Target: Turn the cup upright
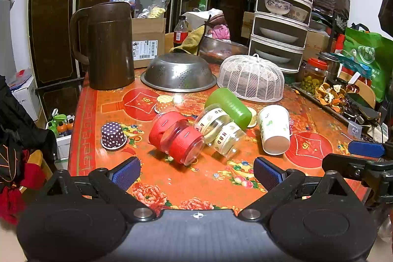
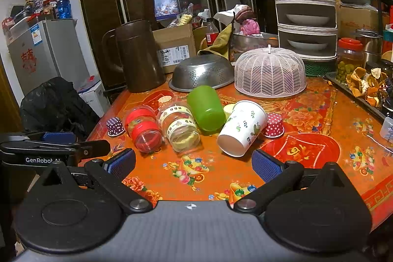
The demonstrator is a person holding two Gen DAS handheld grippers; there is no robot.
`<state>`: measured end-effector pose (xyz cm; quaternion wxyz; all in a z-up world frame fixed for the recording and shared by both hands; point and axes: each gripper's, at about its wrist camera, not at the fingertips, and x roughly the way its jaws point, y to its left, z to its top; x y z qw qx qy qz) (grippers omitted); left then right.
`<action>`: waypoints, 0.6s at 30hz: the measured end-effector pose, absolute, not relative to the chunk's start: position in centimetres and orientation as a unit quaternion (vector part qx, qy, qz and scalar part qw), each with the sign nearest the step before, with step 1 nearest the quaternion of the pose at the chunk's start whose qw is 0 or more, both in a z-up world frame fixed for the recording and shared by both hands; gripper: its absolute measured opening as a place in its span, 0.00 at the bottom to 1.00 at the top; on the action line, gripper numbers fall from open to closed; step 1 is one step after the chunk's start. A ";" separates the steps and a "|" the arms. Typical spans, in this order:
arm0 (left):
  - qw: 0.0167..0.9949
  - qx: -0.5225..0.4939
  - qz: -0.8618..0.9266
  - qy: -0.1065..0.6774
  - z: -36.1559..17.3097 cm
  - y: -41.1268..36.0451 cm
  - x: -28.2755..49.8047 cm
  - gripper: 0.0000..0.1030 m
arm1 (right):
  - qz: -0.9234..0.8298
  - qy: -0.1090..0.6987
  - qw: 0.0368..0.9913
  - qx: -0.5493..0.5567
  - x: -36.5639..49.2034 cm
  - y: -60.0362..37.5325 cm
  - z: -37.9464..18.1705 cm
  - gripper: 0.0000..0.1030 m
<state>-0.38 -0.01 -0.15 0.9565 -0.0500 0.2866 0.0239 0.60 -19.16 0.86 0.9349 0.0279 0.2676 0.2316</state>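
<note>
Several cups lie on their sides on the red patterned table: a clear cup with red bands, a clear cup with white lettered bands, a green cup and a white leaf-print paper cup. My left gripper is open and empty, just in front of the red-banded cup. My right gripper is open and empty, in front of the white cup. The right gripper also shows at the left wrist view's right edge.
Small dotted paper cups stand upside down: purple, yellow, red. Behind are a brown jug, an upturned steel colander, a white mesh food cover, a tiered dish rack and a tray of peels.
</note>
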 end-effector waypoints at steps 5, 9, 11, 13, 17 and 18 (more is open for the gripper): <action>0.956 -0.050 0.024 0.287 -0.2 0.0 -0.4 0.97 | 0.233 0.267 0.935 0.029 0.6 -19.2 0.8 0.99; 0.956 -0.050 0.025 0.289 -0.3 -0.1 -0.5 0.97 | 0.234 0.269 0.934 0.028 0.5 -19.2 0.8 0.99; 0.956 -0.050 0.025 0.289 -0.2 -0.2 -0.5 0.97 | 0.234 0.268 0.934 0.028 0.5 -19.2 0.8 0.99; 0.956 -0.049 0.024 0.289 -0.2 -0.3 -0.5 0.97 | 0.234 0.268 0.934 0.029 0.5 -19.2 0.8 0.99; 0.956 -0.049 0.024 0.289 -0.1 -0.4 -0.5 0.97 | 0.233 0.267 0.934 0.031 0.5 -19.4 0.9 0.99; 0.956 -0.049 0.024 0.289 -0.1 -0.4 -0.5 0.97 | 0.233 0.267 0.934 0.032 0.4 -19.4 0.9 0.99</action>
